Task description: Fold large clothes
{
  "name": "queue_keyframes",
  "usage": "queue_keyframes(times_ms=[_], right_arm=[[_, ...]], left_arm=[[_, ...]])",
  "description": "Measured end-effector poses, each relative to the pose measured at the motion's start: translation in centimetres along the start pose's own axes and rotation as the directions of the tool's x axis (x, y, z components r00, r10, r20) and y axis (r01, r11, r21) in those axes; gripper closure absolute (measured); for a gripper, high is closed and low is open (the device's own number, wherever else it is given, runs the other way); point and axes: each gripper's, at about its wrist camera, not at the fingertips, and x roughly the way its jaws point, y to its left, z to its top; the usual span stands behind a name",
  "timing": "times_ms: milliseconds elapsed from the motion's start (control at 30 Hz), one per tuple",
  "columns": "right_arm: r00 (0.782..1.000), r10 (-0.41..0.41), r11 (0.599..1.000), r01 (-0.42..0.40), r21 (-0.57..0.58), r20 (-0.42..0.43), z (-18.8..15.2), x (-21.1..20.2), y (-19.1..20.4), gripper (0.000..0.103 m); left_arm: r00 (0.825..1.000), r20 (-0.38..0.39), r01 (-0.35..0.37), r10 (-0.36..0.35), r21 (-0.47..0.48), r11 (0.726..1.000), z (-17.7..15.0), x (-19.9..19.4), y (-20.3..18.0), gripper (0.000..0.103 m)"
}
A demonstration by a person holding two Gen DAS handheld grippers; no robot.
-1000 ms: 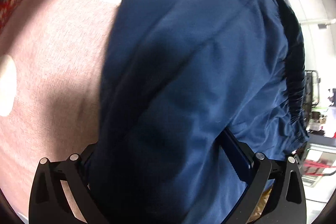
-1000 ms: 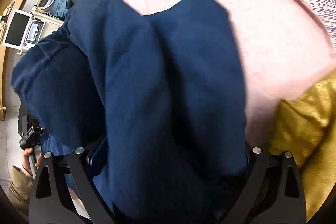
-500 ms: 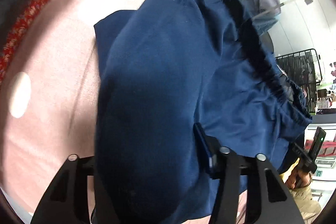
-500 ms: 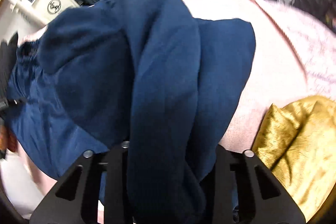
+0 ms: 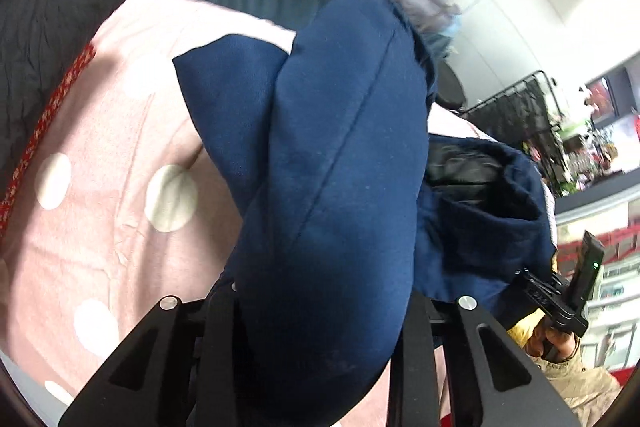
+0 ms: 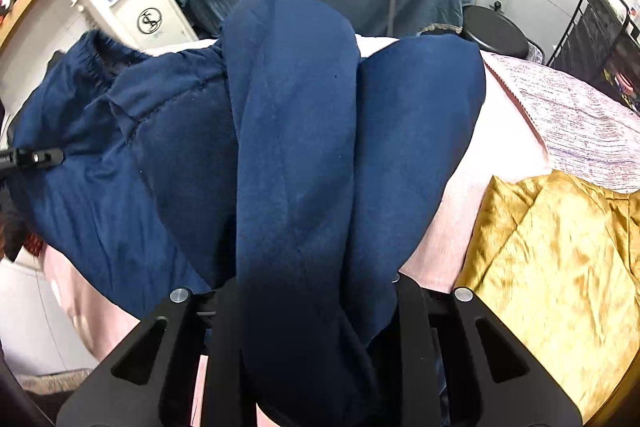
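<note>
Item: dark navy cotton trousers with gathered elastic waistband point(image 5: 332, 187), draped over a pink white-dotted bed cover point(image 5: 100, 187), beside a gold satin cloth point(image 6: 560, 267). Handling, judged: soft, limp, light, unbreakable, prone to sag; best taken at bunched leg folds or waistband. Left gripper point(image 5: 320, 311): clamped on a thick leg fold. Right gripper point(image 6: 316, 291): clamped likewise. Change: both sets of jaws, wide earlier, have just been closing on cloth; garment now lifted higher
</note>
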Motion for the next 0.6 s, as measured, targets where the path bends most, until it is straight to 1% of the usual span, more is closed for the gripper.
queue_keyframes(times_ms=[67,167,200,300,367,400,467,500,533,567,600], right_arm=[[1.000,0.002,1.000,-0.002,0.000,0.004,-0.3,-0.6,0.4,0.081],[1.000,-0.012,1.000,0.012,0.000,0.015,-0.2,-1.6,1.4,0.082],[1.000,-0.015,1.000,0.015,0.007,0.023,0.0,-2.0,1.8,0.082],[0.998,-0.026,1.000,0.025,0.014,0.052,1.3,-3.7,3.9,0.083],[0.996,-0.031,0.999,0.034,-0.028,0.081,3.4,-4.6,7.1,0.083],[0.996,-0.026,0.998,0.031,-0.048,0.091,4.2,-4.8,8.3,0.083],[0.993,-0.002,0.991,0.018,-0.132,0.122,7.2,-5.2,12.5,0.083],[0.991,0.014,0.986,0.008,-0.164,0.135,8.3,-5.5,14.1,0.083],[0.987,0.051,0.979,-0.019,-0.205,0.152,10.1,-5.8,16.6,0.083],[0.982,0.095,0.966,-0.051,-0.252,0.166,12.0,-6.1,19.2,0.083],[0.974,0.142,0.948,-0.082,-0.308,0.177,14.1,-6.5,22.1,0.083]], left_arm=[[0.999,0.017,0.032,-0.032,0.018,0.999,-0.1,-0.6,-0.2,0.079],[0.996,0.027,0.081,-0.082,0.030,0.996,1.1,-1.2,-0.6,0.081],[0.995,0.035,0.091,-0.093,0.041,0.995,0.4,-1.6,-0.8,0.082],[0.990,0.067,0.122,-0.127,0.075,0.990,1.1,-4.1,0.1,0.084],[0.982,0.105,0.148,-0.157,0.083,0.985,1.5,-6.8,1.2,0.084],[0.979,0.128,0.147,-0.158,0.089,0.985,1.4,-8.3,1.9,0.085],[0.970,0.197,0.122,-0.140,0.101,0.987,1.7,-12.1,3.9,0.085],[0.958,0.258,0.104,-0.122,0.085,0.991,1.7,-15.2,5.8,0.085],[0.947,0.301,0.099,-0.112,0.058,0.993,1.8,-17.5,7.5,0.085],[0.928,0.362,0.091,-0.092,0.019,0.996,1.6,-20.9,9.8,0.085],[0.903,0.426,0.078,-0.063,-0.017,0.997,1.1,-24.1,11.8,0.085]])
